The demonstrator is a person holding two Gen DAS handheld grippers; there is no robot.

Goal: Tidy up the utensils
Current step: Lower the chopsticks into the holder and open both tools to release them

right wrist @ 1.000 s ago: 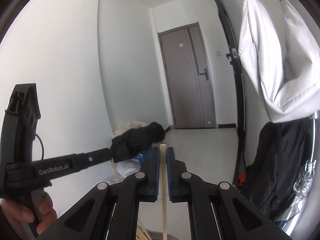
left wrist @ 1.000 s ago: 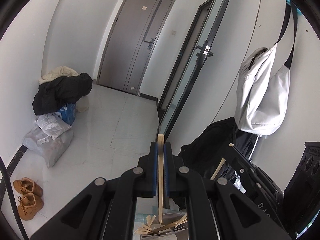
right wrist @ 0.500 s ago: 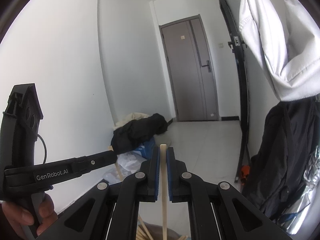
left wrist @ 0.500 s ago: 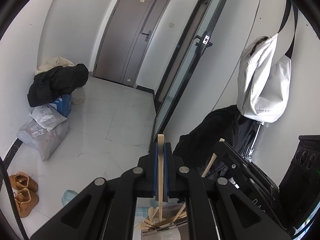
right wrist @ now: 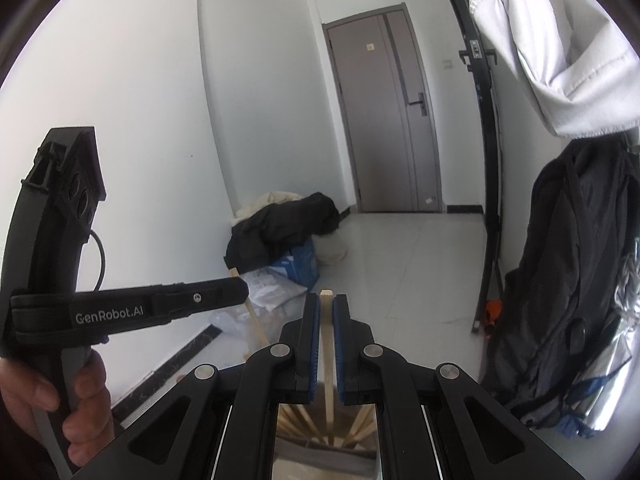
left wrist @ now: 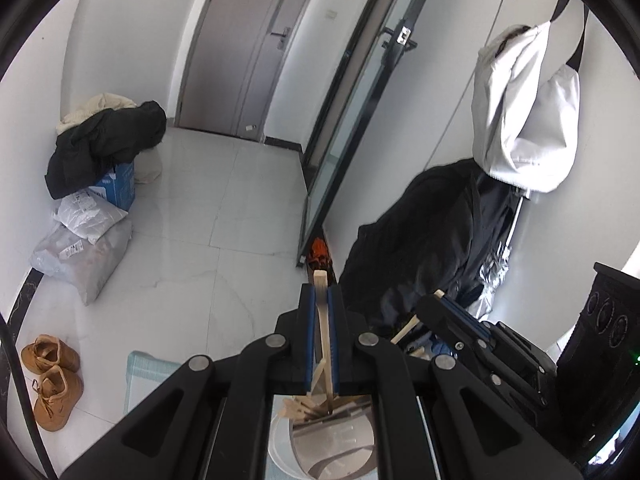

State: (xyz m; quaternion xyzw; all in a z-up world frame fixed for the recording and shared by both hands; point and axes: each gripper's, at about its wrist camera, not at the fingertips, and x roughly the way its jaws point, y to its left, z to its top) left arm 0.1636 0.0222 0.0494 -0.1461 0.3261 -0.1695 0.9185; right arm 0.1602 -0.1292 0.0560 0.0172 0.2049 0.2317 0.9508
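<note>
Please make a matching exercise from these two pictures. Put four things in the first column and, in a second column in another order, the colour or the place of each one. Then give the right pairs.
Column 1
1. shoes
2. white bag
3. wooden stick
4. black jacket

Column 2
A. hangs high on the wall
B. clamped upright in the left claw
C. tan, on the floor near the wall
D. draped over a blue box

Pairs: 1-C, 2-A, 3-B, 4-D
</note>
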